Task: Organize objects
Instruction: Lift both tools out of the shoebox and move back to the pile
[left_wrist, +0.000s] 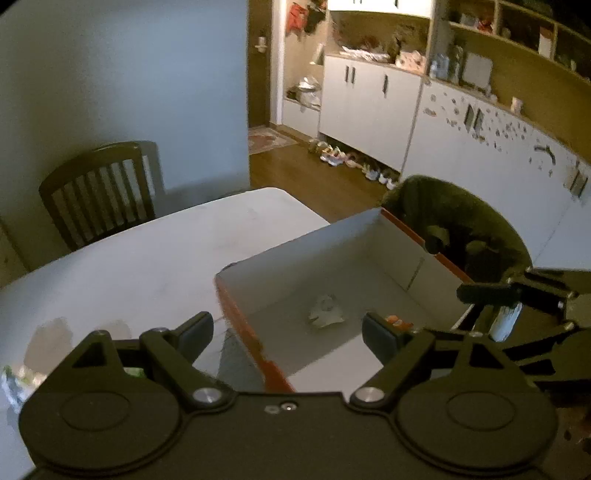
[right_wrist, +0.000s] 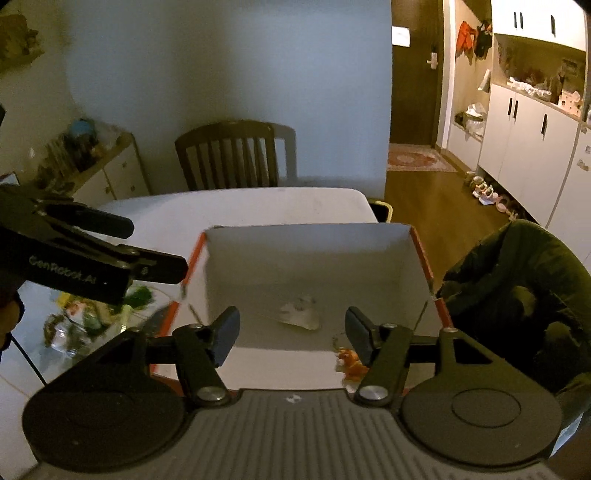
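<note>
An open box (left_wrist: 332, 236) (right_wrist: 310, 243) with white inner walls and orange rim stands on the white table (left_wrist: 147, 251) (right_wrist: 258, 206). Inside lie a crumpled whitish item (left_wrist: 327, 315) (right_wrist: 301, 314) and a small orange toy (left_wrist: 397, 321) (right_wrist: 351, 363) with a ring. My left gripper (left_wrist: 288, 332) is open and empty, hovering over the box's left rim; it also shows in the right wrist view (right_wrist: 155, 247). My right gripper (right_wrist: 291, 328) is open and empty above the box's near side; it also shows in the left wrist view (left_wrist: 491, 295).
A wooden chair (left_wrist: 99, 188) (right_wrist: 232, 155) stands at the table's far side. A dark green padded seat (left_wrist: 461, 229) (right_wrist: 517, 295) sits right of the box. Clear packets and small green items (right_wrist: 81, 317) lie on the table left of the box. White cabinets (left_wrist: 369, 107) line the right wall.
</note>
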